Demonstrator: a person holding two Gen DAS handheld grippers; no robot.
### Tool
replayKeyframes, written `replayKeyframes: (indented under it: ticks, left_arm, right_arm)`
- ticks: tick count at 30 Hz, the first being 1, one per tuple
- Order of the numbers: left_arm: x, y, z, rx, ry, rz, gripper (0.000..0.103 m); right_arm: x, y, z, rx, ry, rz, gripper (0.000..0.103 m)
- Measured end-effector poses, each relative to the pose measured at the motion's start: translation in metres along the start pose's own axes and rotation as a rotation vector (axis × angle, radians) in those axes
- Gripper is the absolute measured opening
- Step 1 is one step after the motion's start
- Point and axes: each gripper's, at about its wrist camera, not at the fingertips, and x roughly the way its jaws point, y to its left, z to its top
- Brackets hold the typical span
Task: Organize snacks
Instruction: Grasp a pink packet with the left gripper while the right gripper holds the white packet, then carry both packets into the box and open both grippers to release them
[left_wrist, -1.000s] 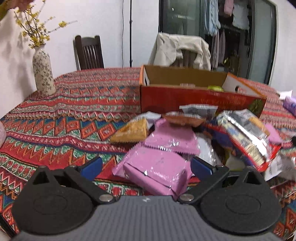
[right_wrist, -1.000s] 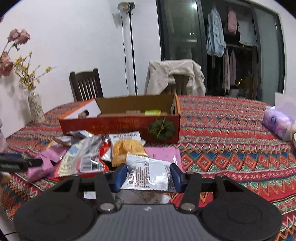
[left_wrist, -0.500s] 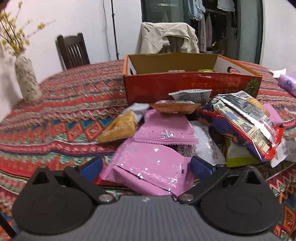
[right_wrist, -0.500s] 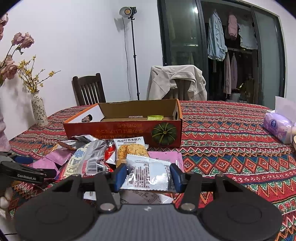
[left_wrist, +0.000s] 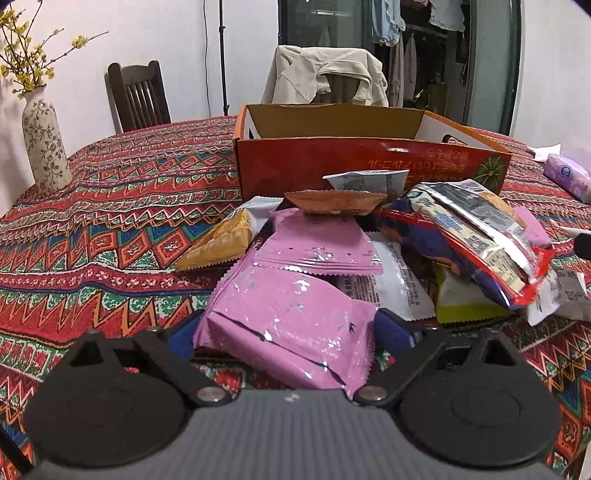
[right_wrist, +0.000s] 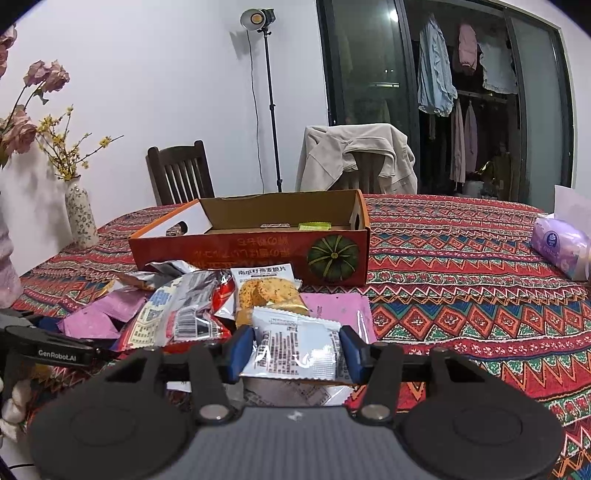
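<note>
- Left wrist view: the left hand-held gripper (left_wrist: 291, 332) straddles a pink packet (left_wrist: 284, 325) at the near edge of the snack pile (left_wrist: 369, 240). Its jaws are closing; whether the pads press yet I cannot tell.
- Only this view shows a second pink packet (left_wrist: 314, 243), a yellow cracker packet (left_wrist: 221, 240) and a brown packet (left_wrist: 334, 201) stacked toward the box (left_wrist: 351, 166), whose near wall hides its floor.
- Right wrist view: the right hand-held gripper (right_wrist: 297, 350) is clenched on a white packet (right_wrist: 295, 349), raised above the bench (right_wrist: 461, 277).
- Only here the box's inside shows, with a green packet (right_wrist: 314, 226). The left gripper's arm pokes in at the left edge.
- Around: a vase (right_wrist: 81, 218), two chairs behind, a tissue pack (right_wrist: 559, 247).
</note>
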Motion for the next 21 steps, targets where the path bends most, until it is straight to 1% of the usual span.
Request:
replayKeyframes:
  ticks: [1,7,15,21]
  left_arm:
    - [-0.002,-0.001,-0.001,0.002,-0.007,-0.003,0.086]
    - [-0.014,-0.005,-0.010,-0.001,-0.039,-0.003,0.072]
    - [-0.026,-0.005,-0.017,-0.018,-0.058,0.001,0.069]
    - [-0.042,-0.001,-0.016,-0.033,-0.096,0.007,0.069]
  right_arm:
    - [-0.001,0.000,0.000,0.001,-0.001,0.000,0.051]
    - [-0.004,0.002,-0.002,-0.001,-0.005,0.006,0.051]
    - [-0.012,0.004,-0.003,-0.003,-0.020,0.008,0.051]
    - [-0.017,0.005,-0.002,-0.004,-0.035,0.009,0.051]
